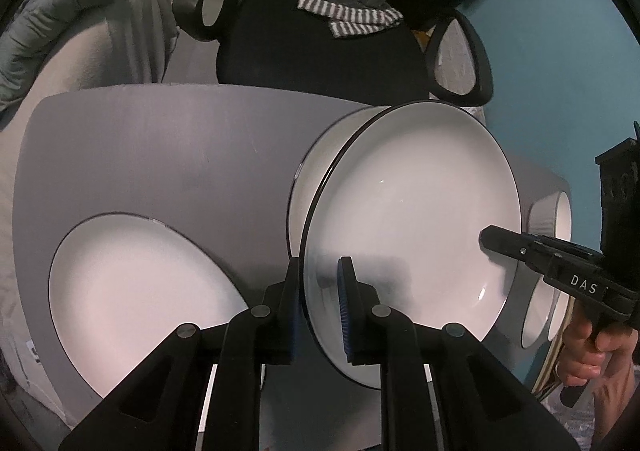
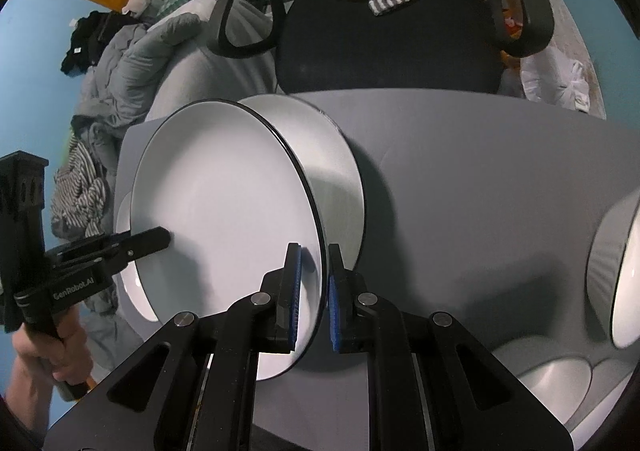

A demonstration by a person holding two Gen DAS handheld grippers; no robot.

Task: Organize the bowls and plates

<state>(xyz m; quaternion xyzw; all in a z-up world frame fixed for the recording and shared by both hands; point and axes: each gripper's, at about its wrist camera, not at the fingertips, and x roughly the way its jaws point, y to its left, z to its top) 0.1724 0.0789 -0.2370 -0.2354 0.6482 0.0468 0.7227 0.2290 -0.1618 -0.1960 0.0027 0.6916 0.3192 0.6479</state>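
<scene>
A large white plate with a black rim (image 1: 412, 235) is held up between both grippers, tilted above the grey table (image 1: 160, 155). My left gripper (image 1: 322, 307) is shut on its near rim. My right gripper (image 2: 314, 299) is shut on the opposite rim of the same plate (image 2: 224, 219). A second white plate (image 1: 316, 187) lies flat under it, also in the right wrist view (image 2: 336, 171). A third white plate (image 1: 144, 299) lies flat at the left. Ribbed white bowls (image 2: 612, 259) stand at the right.
A black office chair (image 1: 320, 47) with a striped cloth (image 1: 352, 17) stands behind the table. Grey bedding and clothes (image 2: 132, 63) pile at the left. More white bowls (image 2: 560, 383) sit at the table's near right. The wall (image 1: 560, 71) is blue.
</scene>
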